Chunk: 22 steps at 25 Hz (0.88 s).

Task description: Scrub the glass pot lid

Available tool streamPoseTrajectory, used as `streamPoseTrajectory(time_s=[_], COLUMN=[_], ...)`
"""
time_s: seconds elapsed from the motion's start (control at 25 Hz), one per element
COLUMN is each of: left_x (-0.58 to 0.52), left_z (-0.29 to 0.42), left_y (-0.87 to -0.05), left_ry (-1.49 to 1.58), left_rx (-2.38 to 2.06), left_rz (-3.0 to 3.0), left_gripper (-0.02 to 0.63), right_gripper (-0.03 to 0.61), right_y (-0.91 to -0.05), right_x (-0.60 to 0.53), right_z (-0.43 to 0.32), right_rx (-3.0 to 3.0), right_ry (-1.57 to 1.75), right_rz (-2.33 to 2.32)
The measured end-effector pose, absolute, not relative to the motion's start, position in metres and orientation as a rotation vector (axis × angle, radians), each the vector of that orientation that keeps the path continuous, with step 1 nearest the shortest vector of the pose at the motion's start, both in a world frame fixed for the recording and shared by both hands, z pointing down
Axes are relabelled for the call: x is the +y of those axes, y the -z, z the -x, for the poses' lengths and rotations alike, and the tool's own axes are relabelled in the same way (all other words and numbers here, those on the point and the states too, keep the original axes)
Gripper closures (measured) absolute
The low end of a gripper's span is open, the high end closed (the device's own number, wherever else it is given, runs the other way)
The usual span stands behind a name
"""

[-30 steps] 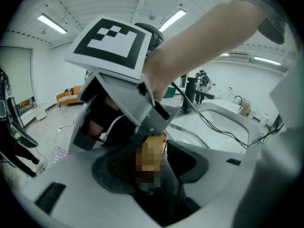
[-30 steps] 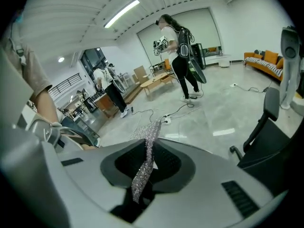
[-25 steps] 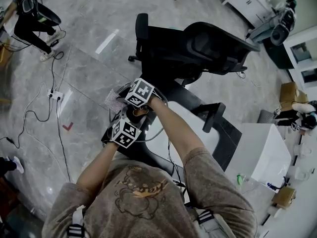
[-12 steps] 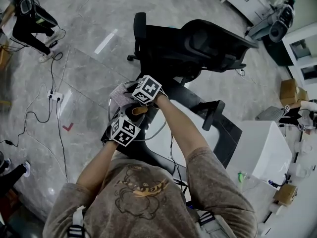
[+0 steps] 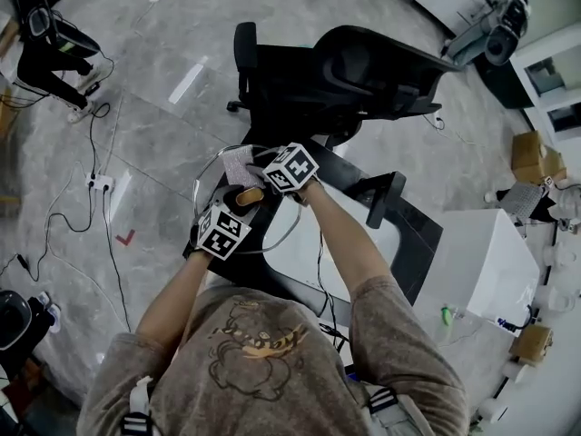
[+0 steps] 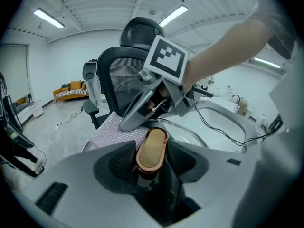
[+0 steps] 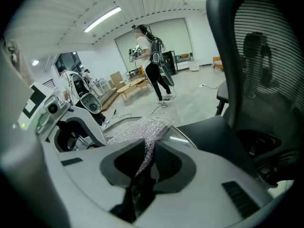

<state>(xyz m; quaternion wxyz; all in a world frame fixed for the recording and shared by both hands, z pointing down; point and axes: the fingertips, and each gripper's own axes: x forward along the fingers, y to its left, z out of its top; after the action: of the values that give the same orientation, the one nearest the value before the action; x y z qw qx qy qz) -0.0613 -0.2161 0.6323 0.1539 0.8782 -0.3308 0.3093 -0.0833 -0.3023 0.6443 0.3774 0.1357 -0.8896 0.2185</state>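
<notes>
The glass pot lid [image 5: 270, 235] is held up by its wooden knob [image 5: 243, 195], and my left gripper [image 5: 232, 213] is shut on that knob. In the left gripper view the knob [image 6: 152, 148] fills the gap between the jaws, with the glass lid [image 6: 190, 136] beyond. My right gripper [image 5: 256, 173] is shut on a silvery scrubbing cloth [image 5: 238, 163] that lies on the lid's far side. The right gripper view shows the cloth [image 7: 142, 129] pinched between the jaws over the lid's rim [image 7: 186, 140]. The right gripper [image 6: 142, 112] reaches in from above in the left gripper view.
A black office chair [image 5: 363, 80] stands just beyond the lid. A white tabletop with a black frame [image 5: 399, 234] lies below to the right, beside a white box [image 5: 481, 275]. Cables [image 5: 98, 180] trail over the floor at left. A person [image 7: 152, 65] stands far off.
My right gripper has slid the cloth across the lid, to the right and farther away. The left gripper keeps hold of the knob in about the same place.
</notes>
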Motion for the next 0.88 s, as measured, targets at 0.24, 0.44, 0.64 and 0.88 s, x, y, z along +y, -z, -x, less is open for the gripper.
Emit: streamPoseTrajectory(time_s=[0.24,0.44,0.64,0.88], left_x=[-0.216,-0.216,-0.217,-0.217], left_z=[0.06,0.062,0.062,0.061], left_y=[-0.633,-0.635,-0.636,-0.631], left_ry=[-0.907,-0.917,-0.934,-0.944], left_rx=[-0.925,-0.917,-0.905,-0.876], left_rz=[-2.505,-2.489,-2.479,-2.46], left_gripper=[0.396,0.396,0.396,0.396], right_gripper=[0.499,0.5,0.5,0.502], right_y=[-0.644,-0.646,-0.646,-0.644], right_x=[-0.306,-0.303,-0.285,-0.254], right_z=[0.055,0.022,-0.002,-0.012], right_rx=[-2.255,-2.202,-2.185,-2.186], right_ry=[-0.556,-0.567,-0.564,-0.585], right_rz=[-0.488,-0.592,-0.628,-0.674])
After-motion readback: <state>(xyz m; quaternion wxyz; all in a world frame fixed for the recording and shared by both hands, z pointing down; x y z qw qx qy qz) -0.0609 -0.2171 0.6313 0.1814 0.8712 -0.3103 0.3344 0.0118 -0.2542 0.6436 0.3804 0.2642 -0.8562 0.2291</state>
